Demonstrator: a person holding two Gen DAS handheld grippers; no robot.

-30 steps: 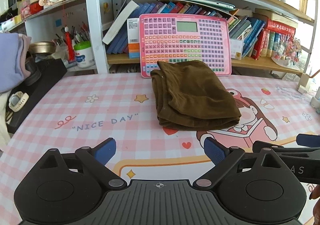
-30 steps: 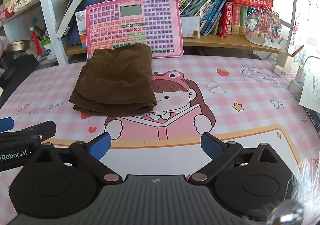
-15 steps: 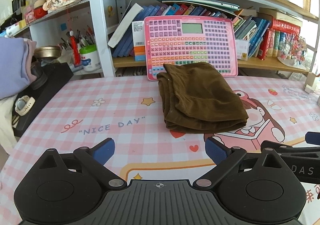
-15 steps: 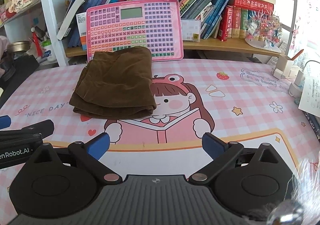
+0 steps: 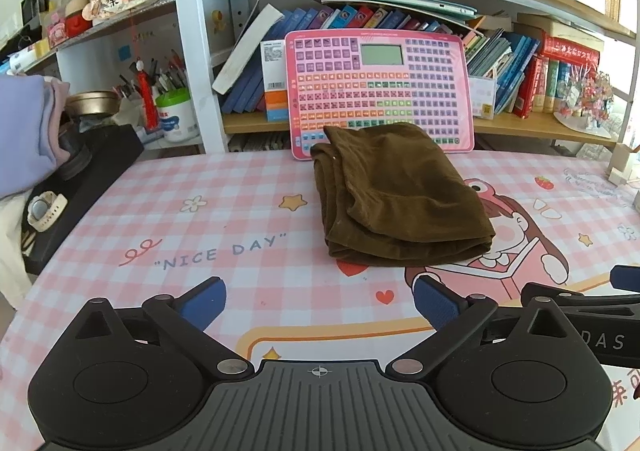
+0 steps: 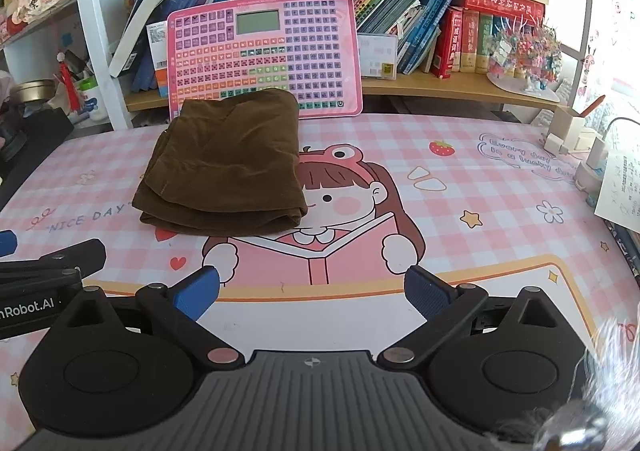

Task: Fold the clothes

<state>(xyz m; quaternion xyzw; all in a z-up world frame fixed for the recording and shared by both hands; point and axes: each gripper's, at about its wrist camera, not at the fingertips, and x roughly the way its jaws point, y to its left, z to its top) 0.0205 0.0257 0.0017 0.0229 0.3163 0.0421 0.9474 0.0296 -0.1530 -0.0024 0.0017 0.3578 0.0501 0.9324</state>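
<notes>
— Left wrist view?
— The left hand-held gripper [image 5: 318, 301] hangs wide apart, empty, over the surface [image 5: 224, 211]. The folded brown garment [image 5: 396, 195] lies ahead, against a pink keyboard toy [image 5: 380, 83].
— Right wrist view?
— The right hand-held gripper [image 6: 312, 291] is spread too, holding nothing; garment ahead-left.

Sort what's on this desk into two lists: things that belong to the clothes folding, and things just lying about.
Belongs to the job:
brown garment, folded on the pink mat
left gripper, open and empty
right gripper, open and empty

Just lying about:
pink keyboard toy, propped against the shelf behind the garment
books
white tub
watch
</notes>
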